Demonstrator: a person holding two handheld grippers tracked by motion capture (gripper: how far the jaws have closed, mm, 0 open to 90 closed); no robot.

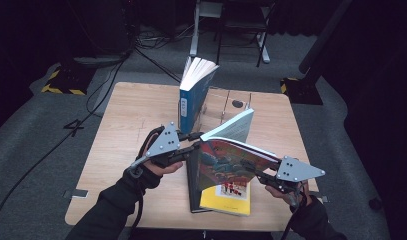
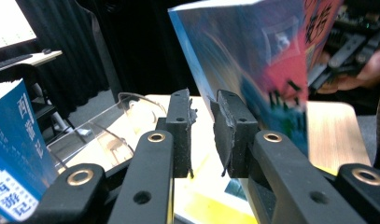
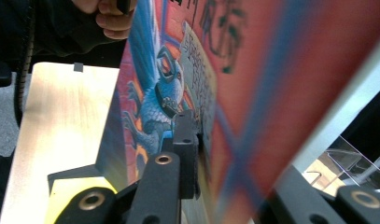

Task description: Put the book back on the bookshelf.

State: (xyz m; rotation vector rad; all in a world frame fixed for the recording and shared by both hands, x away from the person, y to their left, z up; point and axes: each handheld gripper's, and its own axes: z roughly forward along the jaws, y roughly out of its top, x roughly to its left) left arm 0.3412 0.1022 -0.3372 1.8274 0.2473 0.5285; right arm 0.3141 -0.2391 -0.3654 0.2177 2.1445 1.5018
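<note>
A paperback with a red and blue picture cover (image 1: 226, 160) hangs tilted above the table. My right gripper (image 1: 252, 168) is shut on its lower right part; in the right gripper view the cover (image 3: 271, 70) fills the space between the jaws of that gripper (image 3: 215, 154), with one pad (image 3: 185, 140) pressed against it. My left gripper (image 1: 193, 145) is at the book's left edge. In the left gripper view the jaws of this gripper (image 2: 204, 126) stand apart with nothing between them, and the book (image 2: 257, 56) rises just behind the right jaw.
A blue book (image 1: 193, 95) stands upright in a clear acrylic holder (image 1: 226, 102) at the back of the wooden table (image 1: 126, 130). A yellow book (image 1: 226, 200) lies flat on a dark book (image 1: 192, 190) under the raised paperback. Cables and chair legs are on the floor beyond.
</note>
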